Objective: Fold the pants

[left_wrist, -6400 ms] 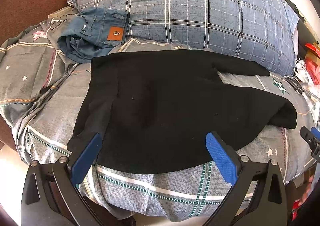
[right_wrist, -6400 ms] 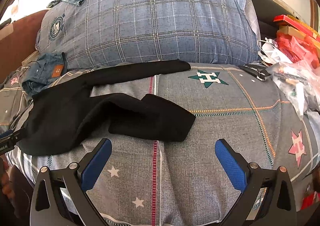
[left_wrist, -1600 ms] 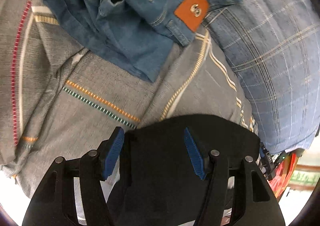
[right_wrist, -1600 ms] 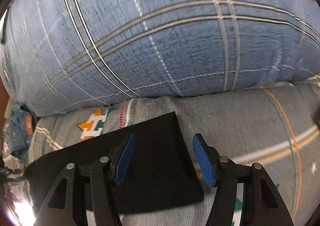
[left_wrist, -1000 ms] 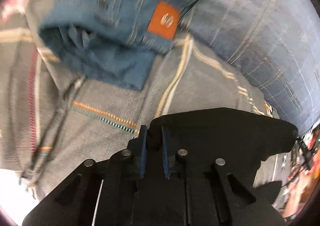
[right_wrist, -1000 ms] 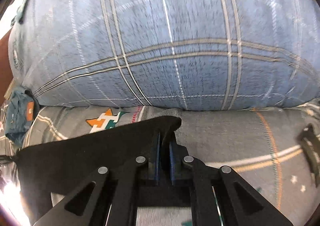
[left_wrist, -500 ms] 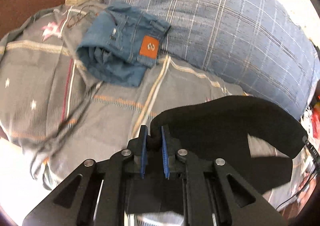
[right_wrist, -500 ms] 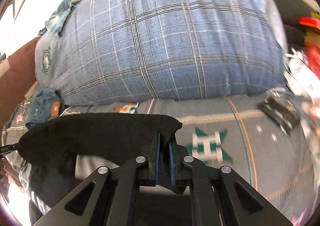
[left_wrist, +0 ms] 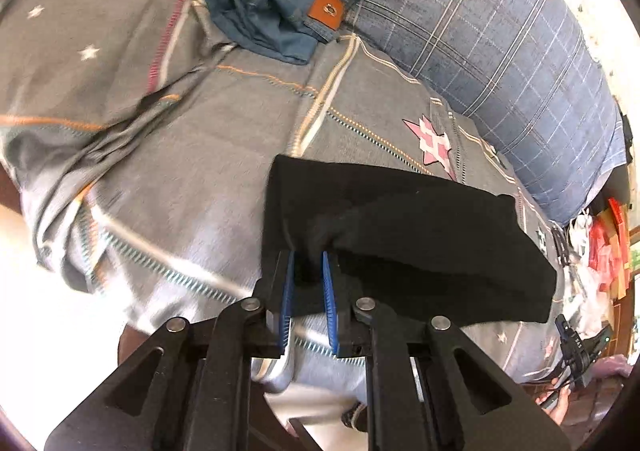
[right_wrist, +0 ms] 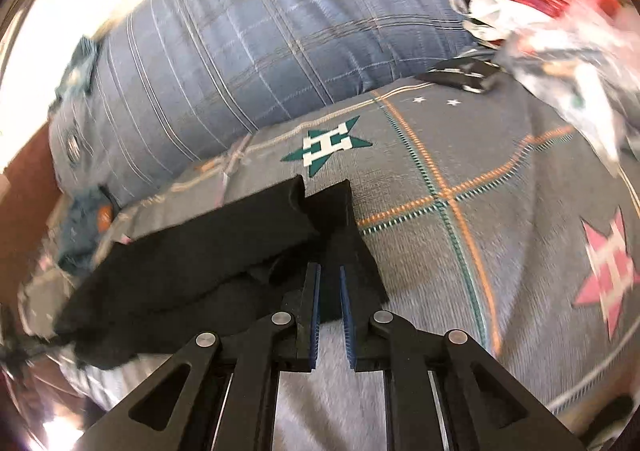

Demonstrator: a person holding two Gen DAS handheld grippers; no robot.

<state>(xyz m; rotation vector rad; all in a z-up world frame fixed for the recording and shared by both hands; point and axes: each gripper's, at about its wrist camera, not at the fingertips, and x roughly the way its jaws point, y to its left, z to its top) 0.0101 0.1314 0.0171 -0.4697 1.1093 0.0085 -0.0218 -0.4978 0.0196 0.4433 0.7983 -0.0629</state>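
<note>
The black pants (left_wrist: 420,227) lie doubled over on the grey patterned bedspread (left_wrist: 200,155), close to the near edge of the bed. My left gripper (left_wrist: 308,257) is shut on their left front corner, with black cloth bunched between the blue pads. In the right wrist view the pants (right_wrist: 208,255) stretch off to the left, and two leg ends (right_wrist: 336,207) lie side by side just ahead. My right gripper (right_wrist: 329,271) still has black cloth between its blue pads, and its jaws are opening.
Folded blue jeans (left_wrist: 280,7) with a tan patch lie at the back left. A big blue plaid pillow (right_wrist: 280,39) runs along the far side. Red and white bags (right_wrist: 560,11) and a black strap (right_wrist: 460,75) crowd the right. The bed drops off just below my grippers.
Both grippers have drawn the held edge of the pants back toward the near side of the bed and down. The cloth, lifted half a second ago, now lies folded over itself.
</note>
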